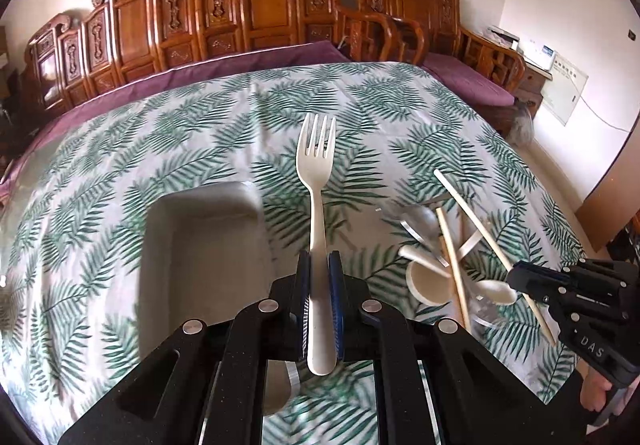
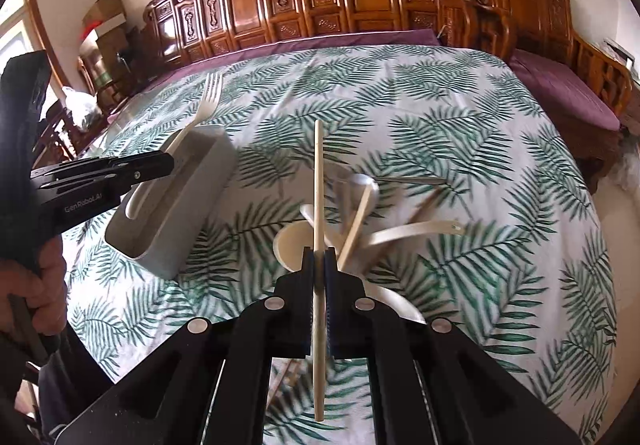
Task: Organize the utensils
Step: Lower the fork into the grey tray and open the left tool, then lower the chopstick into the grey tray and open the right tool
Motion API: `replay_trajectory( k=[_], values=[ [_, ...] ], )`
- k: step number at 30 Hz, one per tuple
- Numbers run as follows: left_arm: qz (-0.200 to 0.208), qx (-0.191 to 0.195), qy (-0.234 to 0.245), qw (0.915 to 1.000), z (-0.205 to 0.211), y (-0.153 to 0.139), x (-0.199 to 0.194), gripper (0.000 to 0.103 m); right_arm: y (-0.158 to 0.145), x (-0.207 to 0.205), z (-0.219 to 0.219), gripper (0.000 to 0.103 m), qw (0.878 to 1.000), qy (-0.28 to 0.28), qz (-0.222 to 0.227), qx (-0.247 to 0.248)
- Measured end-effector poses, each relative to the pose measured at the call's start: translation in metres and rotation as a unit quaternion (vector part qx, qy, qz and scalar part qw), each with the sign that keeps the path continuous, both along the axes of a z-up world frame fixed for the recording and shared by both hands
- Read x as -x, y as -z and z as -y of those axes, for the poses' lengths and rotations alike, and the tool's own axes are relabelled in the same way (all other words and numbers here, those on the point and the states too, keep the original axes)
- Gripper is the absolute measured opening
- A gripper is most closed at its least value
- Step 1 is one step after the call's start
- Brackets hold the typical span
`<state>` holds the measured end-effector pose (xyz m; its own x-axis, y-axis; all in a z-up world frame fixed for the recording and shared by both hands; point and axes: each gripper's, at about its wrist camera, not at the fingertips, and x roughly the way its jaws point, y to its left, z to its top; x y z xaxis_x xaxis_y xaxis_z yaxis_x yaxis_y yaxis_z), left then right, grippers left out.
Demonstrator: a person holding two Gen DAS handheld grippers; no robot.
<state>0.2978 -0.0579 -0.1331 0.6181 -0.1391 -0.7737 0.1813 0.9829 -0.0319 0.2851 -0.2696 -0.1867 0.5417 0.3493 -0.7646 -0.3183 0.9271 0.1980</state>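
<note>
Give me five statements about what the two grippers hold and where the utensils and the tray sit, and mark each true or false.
1. The left gripper is shut on a cream plastic fork. True.
2. The right gripper holds a spoon. False: it is shut on a single chopstick.
3. The fork's tines point away from the left wrist camera. True.
4. The grey rectangular tray is packed full of chopsticks. False: no chopsticks show in it.
5. The remaining utensils lie neatly in parallel on the leaf-print tablecloth. False: spoons and chopsticks lie crossed in a loose pile.
</note>
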Motion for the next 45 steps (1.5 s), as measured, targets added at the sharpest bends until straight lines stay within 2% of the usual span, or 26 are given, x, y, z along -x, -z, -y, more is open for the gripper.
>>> replay_trajectory(
  k=[9,19,21,32,45],
  values=[
    [-0.019,-0.005,-0.02,0.9996,-0.052,0.01,0.011,0.009,-0.004,-0.005,-0.052,0.006,1.0,-0.023,-0.005,-0.008],
    [-0.032,0.008,-0.038,0.9988,-0.078,0.022,0.004,0.009,-0.013,-0.015,-0.102,0.006,0.999,-0.043,-0.007,-0.009],
    [-0.034,0.011,-0.043,0.9984,-0.083,0.023,0.002,0.013,-0.013,-0.019,-0.11,0.006,0.999,-0.045,-0.009,-0.007],
    [-0.014,0.027,-0.059,0.9978,-0.121,0.013,0.015,0.013,-0.005,-0.035,-0.153,0.006,0.998,-0.06,-0.028,-0.01],
    [0.005,0.018,-0.072,0.9972,-0.161,0.001,0.036,0.013,0.009,-0.063,-0.207,0.006,0.996,-0.055,-0.06,-0.018]
  ],
)
